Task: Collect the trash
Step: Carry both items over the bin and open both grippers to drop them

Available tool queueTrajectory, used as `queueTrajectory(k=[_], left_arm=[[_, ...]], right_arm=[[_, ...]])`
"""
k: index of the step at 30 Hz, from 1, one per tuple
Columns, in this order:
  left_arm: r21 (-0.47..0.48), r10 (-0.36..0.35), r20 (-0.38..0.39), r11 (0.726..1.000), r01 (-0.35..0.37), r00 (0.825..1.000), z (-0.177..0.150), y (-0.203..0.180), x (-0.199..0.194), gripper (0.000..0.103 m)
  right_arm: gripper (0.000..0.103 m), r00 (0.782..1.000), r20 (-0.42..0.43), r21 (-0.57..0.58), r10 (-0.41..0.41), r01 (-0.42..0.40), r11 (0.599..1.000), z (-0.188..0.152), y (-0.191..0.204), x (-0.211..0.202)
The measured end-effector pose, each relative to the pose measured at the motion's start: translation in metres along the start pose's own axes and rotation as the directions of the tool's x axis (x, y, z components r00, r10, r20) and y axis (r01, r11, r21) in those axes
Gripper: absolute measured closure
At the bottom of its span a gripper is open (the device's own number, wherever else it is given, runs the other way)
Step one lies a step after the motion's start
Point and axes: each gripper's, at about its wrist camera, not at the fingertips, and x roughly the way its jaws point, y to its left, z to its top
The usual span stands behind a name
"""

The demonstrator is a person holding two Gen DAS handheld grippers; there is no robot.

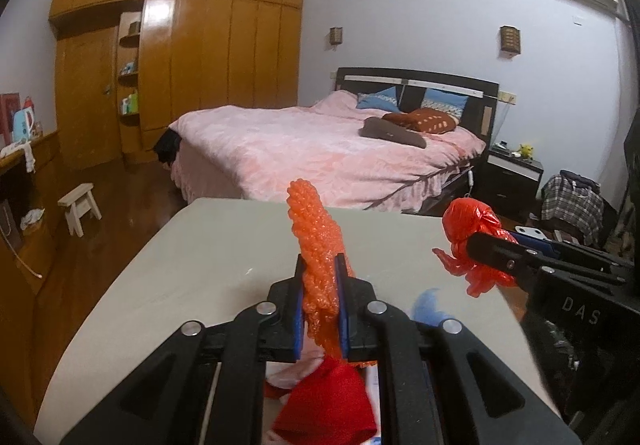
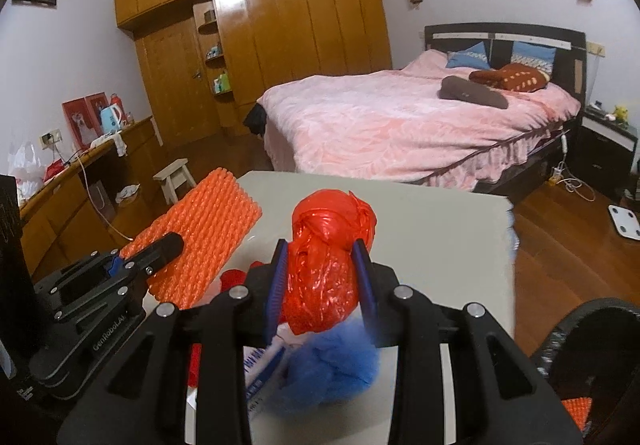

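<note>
My left gripper (image 1: 320,265) is shut on an orange foam net sleeve (image 1: 314,229), held above the white table (image 1: 200,257); the sleeve also shows in the right wrist view (image 2: 208,233) with the left gripper (image 2: 172,245) on it. My right gripper (image 2: 320,249) is shut on a knotted red plastic bag (image 2: 332,229), which also shows in the left wrist view (image 1: 470,229). Under the grippers lie a blue fluffy scrap (image 2: 332,361), a printed packet (image 2: 260,365) and a red piece (image 1: 328,397).
A black bin rim (image 2: 592,325) with an orange scrap inside sits at the lower right. A pink bed (image 2: 400,117) stands beyond the table, a wooden wardrobe (image 2: 280,25) behind it, a small stool (image 2: 174,177) and a wooden desk (image 2: 80,181) to the left.
</note>
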Motion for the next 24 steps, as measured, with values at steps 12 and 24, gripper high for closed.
queueTrajectory(k=[12,24], left_arm=[[0.054,-0.111,0.022,0.992,0.110,0.994,0.006,-0.072,-0.011,0.091],[0.100,-0.284,-0.029,0.953,0.285,0.958,-0.005,-0.156,-0.008,0.091]], right_arm=[[0.072,0.992,0.020,0.042,-0.123,0.122,0.992,-0.012,-0.052,-0.056],[0.072,0.954,-0.021,0.107,-0.300,0.301,0.948,-0.048,-0.124,-0.116]])
